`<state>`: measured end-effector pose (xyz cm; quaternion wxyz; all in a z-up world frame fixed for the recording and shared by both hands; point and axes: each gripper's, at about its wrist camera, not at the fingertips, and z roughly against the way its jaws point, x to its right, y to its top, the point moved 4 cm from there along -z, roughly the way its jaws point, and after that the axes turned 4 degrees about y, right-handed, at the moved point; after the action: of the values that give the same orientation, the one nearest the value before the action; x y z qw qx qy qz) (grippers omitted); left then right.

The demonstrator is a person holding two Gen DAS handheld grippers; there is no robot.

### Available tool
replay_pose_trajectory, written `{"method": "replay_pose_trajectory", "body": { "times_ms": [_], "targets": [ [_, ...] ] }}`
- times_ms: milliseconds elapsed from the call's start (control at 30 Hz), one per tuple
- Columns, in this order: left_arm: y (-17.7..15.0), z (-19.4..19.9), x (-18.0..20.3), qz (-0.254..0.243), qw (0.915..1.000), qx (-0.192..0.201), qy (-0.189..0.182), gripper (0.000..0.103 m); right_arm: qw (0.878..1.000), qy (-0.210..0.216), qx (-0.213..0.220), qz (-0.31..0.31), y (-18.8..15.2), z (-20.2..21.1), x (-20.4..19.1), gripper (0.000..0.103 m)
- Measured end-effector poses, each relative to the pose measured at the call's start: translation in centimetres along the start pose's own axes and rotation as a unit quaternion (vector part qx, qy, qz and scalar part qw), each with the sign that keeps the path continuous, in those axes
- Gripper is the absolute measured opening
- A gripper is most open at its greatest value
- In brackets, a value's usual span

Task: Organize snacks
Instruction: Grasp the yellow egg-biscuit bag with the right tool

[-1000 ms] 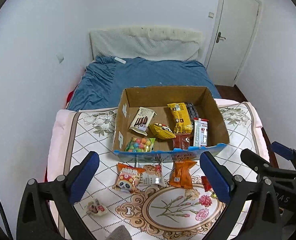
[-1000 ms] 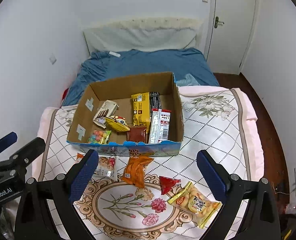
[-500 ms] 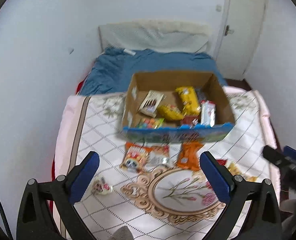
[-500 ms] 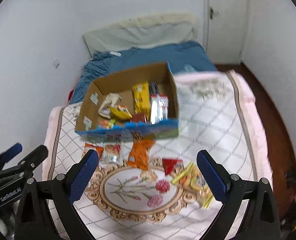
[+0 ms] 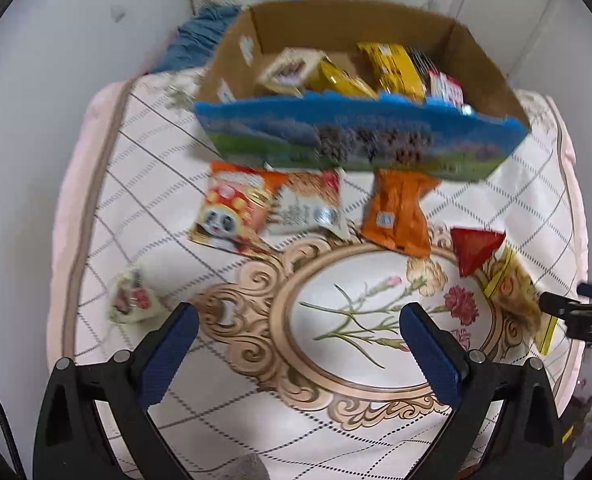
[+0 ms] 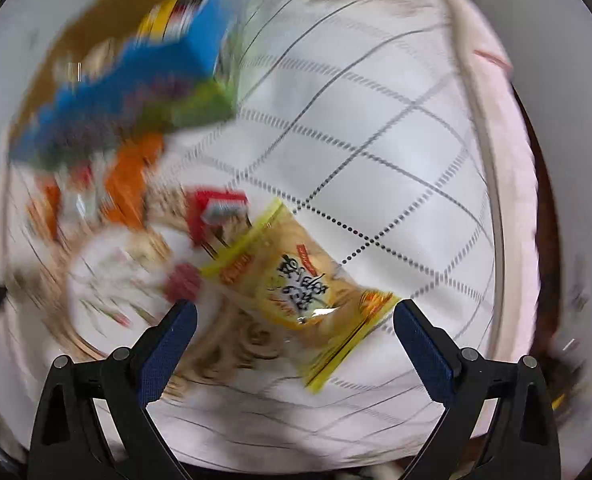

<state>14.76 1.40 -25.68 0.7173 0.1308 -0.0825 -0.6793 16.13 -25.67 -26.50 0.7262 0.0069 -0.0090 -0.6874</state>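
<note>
**Two open grippers above scattered snacks**

Two sets of jaws stand spread wide, holding nothing. The quilted patterned cloth (image 5: 144, 152) fills both views. At upper centre of the left view sits the cardboard box with a blue printed front (image 5: 360, 140), snacks inside. Below it lie an orange packet (image 5: 400, 216) and a panda-print packet (image 5: 232, 216). The left gripper (image 5: 296, 344) hangs lower centre. The right gripper (image 6: 294, 340) frames a yellow cracker bag (image 6: 296, 284); that view is blurred.
</note>
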Motion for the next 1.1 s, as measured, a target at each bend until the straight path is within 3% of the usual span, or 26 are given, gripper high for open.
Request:
{"method": "replay_pose_trajectory", "body": {
  "times_ms": [167, 267, 333, 467, 567, 667, 833, 900, 1100],
  "targets": [
    [-0.4, -2.3, 1.8, -0.006, 0.9997, -0.022, -0.009, 0.103, 0.987, -0.021, -0.098, 0.123, 1.2, -4.3, -2.0, 0.101],
    [-0.5, -3.4, 2.5, -0.005, 0.9994, -0.032, -0.010, 0.103, 0.976, -0.035, -0.147, 0.154, 1.3, -6.8, -2.2, 0.101],
    [-0.6, -3.8, 2.5, -0.004, 0.9993, -0.036, -0.008, 0.103, 0.976, -0.028, -0.162, 0.143, 1.3, -8.0, -2.0, 0.100],
    [-0.6, -3.6, 0.9, 0.008, 0.9993, -0.037, 0.004, 0.103, 0.988, 0.025, -0.137, 0.068, 1.5, -7.3, -1.6, 0.075],
    [-0.4, -3.1, -1.5, 0.021, 0.9989, -0.040, 0.016, 0.103, 0.990, 0.072, -0.120, 0.017, 0.8, -6.6, -2.5, 0.064],
    [-0.1, -2.1, -5.2, 0.037, 0.9980, -0.035, 0.038, 0.103, 0.993, 0.075, -0.086, -0.002, 0.2, -5.7, -4.6, 0.063],
    [0.2, -1.5, -11.6, 0.073, 0.9943, -0.044, 0.065, 0.103, 0.987, 0.141, -0.074, -0.020, -0.5, -5.2, -9.7, 0.061],
    [0.5, -2.4, -13.9, 0.094, 0.9919, -0.064, 0.056, 0.103, 0.983, 0.161, -0.086, -0.020, -0.7, -5.8, -11.9, 0.061],
    [0.5, -7.0, -17.2, 0.135, 0.9821, -0.131, 0.013, 0.103, 0.987, 0.127, -0.102, 0.008, -0.1, -7.4, -15.2, 0.065]
  ]
}}
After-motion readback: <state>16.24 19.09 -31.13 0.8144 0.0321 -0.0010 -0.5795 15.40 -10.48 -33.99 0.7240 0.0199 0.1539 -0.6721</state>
